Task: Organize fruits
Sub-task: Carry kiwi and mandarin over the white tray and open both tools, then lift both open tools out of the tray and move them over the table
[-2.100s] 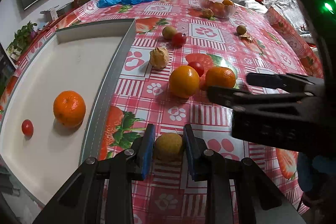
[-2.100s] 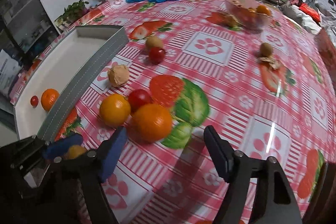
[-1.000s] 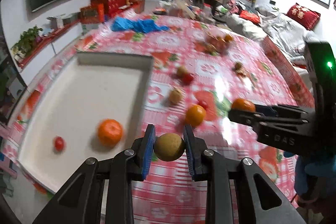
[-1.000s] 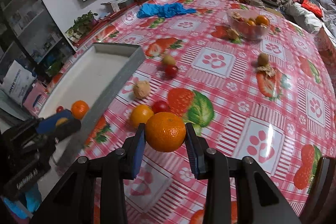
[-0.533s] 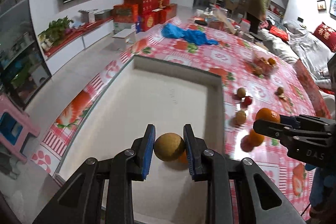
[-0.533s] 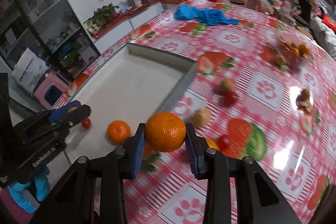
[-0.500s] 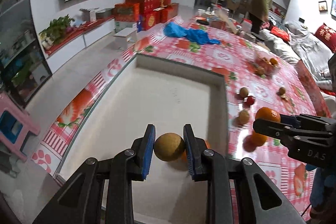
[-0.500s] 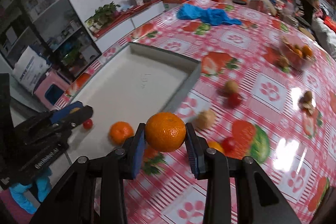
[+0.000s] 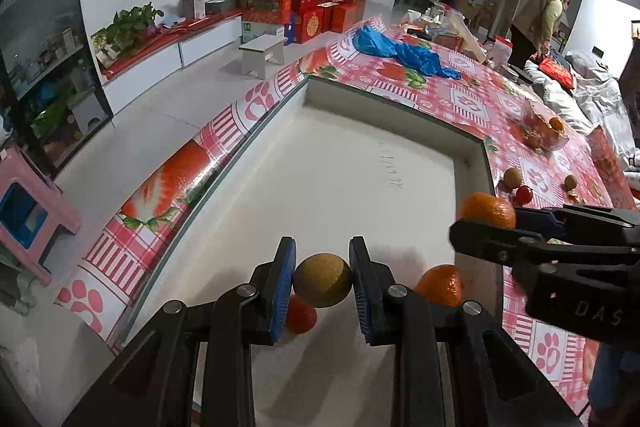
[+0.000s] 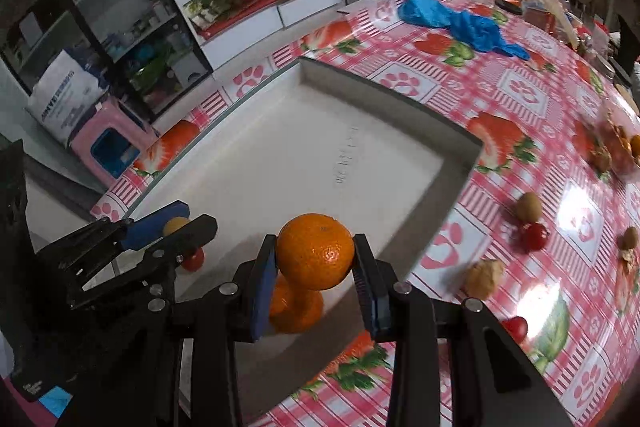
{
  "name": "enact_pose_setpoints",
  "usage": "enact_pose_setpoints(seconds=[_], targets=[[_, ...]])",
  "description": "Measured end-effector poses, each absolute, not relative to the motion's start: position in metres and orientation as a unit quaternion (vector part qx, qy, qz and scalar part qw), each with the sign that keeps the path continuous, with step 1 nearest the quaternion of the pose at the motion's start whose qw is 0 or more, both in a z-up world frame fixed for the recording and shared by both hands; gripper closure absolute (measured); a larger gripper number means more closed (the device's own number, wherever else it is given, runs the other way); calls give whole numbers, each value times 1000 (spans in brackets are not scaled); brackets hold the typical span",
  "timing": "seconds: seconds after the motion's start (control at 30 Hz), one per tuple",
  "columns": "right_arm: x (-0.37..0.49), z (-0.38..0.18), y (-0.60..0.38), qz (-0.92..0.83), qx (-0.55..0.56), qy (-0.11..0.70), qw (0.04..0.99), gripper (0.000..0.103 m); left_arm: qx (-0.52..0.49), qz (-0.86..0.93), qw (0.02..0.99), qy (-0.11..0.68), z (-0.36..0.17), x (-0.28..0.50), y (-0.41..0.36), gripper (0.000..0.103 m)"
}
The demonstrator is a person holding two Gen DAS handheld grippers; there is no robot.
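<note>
My left gripper [image 9: 322,281] is shut on a yellow-brown round fruit [image 9: 322,280] and holds it above the near end of the white tray [image 9: 352,179]. A small red tomato [image 9: 300,315] and an orange [image 9: 440,285] lie in the tray below. My right gripper [image 10: 315,259] is shut on an orange [image 10: 315,251] above the tray's near right side [image 10: 452,183]; it also shows in the left wrist view [image 9: 486,211]. The left gripper shows in the right wrist view [image 10: 172,225].
On the red checked tablecloth [image 10: 520,95] right of the tray lie a kiwi [image 10: 528,207], red tomatoes [image 10: 535,237], a husked fruit [image 10: 484,279], a fruit bowl [image 9: 542,131] and a blue cloth [image 10: 460,21]. A pink stool [image 9: 24,211] stands left. A person [image 9: 534,25] is at the back.
Both grippers have moved left and over the tray with their fruits still held. The right gripper's orange now hangs over the tray's right side.
</note>
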State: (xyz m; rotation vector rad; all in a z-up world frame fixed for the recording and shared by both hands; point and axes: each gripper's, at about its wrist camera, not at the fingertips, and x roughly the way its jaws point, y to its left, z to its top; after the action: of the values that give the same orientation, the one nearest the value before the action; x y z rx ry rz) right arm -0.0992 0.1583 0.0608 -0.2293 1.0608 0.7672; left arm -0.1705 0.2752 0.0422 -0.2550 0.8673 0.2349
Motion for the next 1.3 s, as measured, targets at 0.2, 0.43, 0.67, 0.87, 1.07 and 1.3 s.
enact_pose_setpoints(seconds=[0.2,0.43,0.67,0.87,1.07,1.3], targets=[[-98,56,164,358,-112,503,779,62,-117,113,891,424,37,-168,274,74],[-96,70,158,356,-97,489,790,24,-112,118,889,429,37,-168,271,40],[-86,97,138,331,-80,475,811,15,-110,139,899,400,56,-176,270,3],[-72,132,106,308,-51,459,831,8,-137,106,904,391,88,-176,270,3],[-54,169,58,296,7,456,840,8,-160,65,913,369,135,-174,261,3],[-38,235,-13,260,62,412,871,8,-152,15,929,336,194,-167,236,3]])
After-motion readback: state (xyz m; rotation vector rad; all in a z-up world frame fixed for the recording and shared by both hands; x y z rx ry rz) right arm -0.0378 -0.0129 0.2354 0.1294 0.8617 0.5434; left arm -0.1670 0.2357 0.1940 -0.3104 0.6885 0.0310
